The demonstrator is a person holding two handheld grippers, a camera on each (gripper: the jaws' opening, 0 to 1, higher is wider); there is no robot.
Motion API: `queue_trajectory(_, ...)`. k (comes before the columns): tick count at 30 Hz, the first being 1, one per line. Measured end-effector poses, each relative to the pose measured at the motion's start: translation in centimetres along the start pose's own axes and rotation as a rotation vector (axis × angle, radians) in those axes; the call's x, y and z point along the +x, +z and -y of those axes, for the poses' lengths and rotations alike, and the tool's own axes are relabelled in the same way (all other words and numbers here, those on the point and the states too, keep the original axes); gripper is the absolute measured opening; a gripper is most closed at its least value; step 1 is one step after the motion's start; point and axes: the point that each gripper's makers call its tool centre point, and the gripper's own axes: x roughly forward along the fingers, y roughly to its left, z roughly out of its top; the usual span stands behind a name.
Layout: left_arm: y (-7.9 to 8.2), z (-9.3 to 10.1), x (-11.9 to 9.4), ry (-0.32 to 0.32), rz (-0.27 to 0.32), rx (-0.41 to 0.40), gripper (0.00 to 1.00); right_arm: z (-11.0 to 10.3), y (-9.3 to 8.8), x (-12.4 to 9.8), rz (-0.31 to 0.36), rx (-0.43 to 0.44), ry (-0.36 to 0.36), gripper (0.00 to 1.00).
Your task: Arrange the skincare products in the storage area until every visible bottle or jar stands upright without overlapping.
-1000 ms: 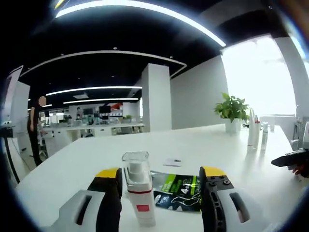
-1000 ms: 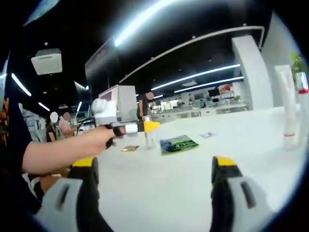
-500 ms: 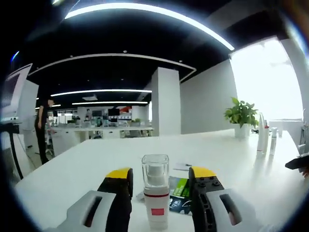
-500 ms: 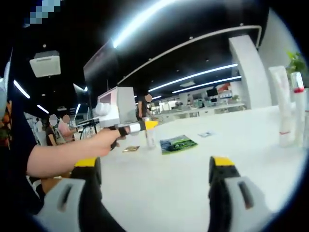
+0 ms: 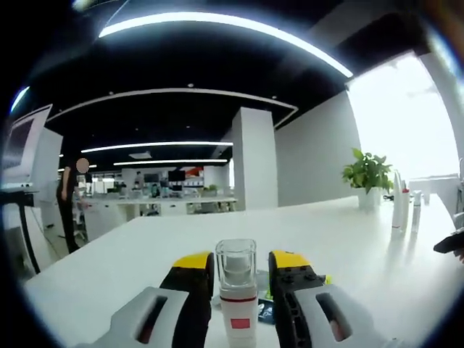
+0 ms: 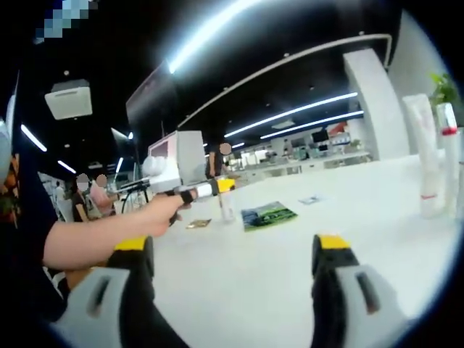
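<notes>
White desk (image 5: 348, 239) is holding one clear-capped bottle (image 5: 237, 290), squeezed upright by the left claw (image 5: 239, 264). Two tall tubes (image 6: 433, 156) are standing beside the wide-apart right claw (image 6: 232, 250).

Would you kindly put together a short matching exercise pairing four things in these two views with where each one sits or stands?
Things:
1. clear-capped bottle
2. green packet
3. potted plant
4. tall white tubes

Places:
a. upright at the right edge of the right gripper view
b. between the left gripper's yellow-tipped jaws
c. far across the white table, near the bright window
d. flat on the table beside the bottle

Pairs: 1-b, 2-d, 3-c, 4-a
</notes>
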Motion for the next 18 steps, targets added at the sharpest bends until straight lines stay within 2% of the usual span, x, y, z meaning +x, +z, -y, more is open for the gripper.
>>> queue_trajectory(14,0.08,-0.47,-0.19,0.04,0.029,-0.008,0.25,0.59,-0.36,-0.58,-0.003,0.019,-0.011,0.89)
queue_trajectory(18,-0.13,0.08,-0.56,0.031,0.027,0.003,0.2,0.6,-0.23,-0.64,0.001,0.028,-0.013,0.89)
